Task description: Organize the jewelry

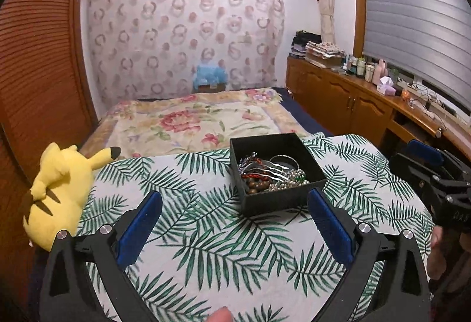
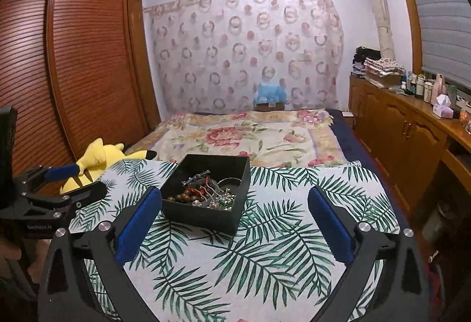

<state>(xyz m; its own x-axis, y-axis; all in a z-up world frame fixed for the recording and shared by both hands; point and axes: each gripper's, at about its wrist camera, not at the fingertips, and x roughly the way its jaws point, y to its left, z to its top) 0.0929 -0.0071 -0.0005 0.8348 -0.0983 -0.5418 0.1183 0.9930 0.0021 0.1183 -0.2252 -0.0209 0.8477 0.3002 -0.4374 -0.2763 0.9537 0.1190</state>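
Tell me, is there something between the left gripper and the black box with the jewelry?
Nothing visible. The left gripper is open and empty, and only bare leaf-print cloth lies between its fingers and the black box. The yellow plush toy lies off to the side.

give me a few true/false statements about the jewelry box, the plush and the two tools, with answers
1. The black box holds a mix of beads, bangles and hairpins. True.
2. The left tool is clamped on the box's wall. False: its jaws stand wide open with nothing between them, short of the box.
3. The yellow plush lies at the left edge of the leaf-print cloth. True.
4. The right tool holds a bracelet. False: its jaws are open and empty.
5. A lid covers the box. False: it is open on top and the jewelry shows.
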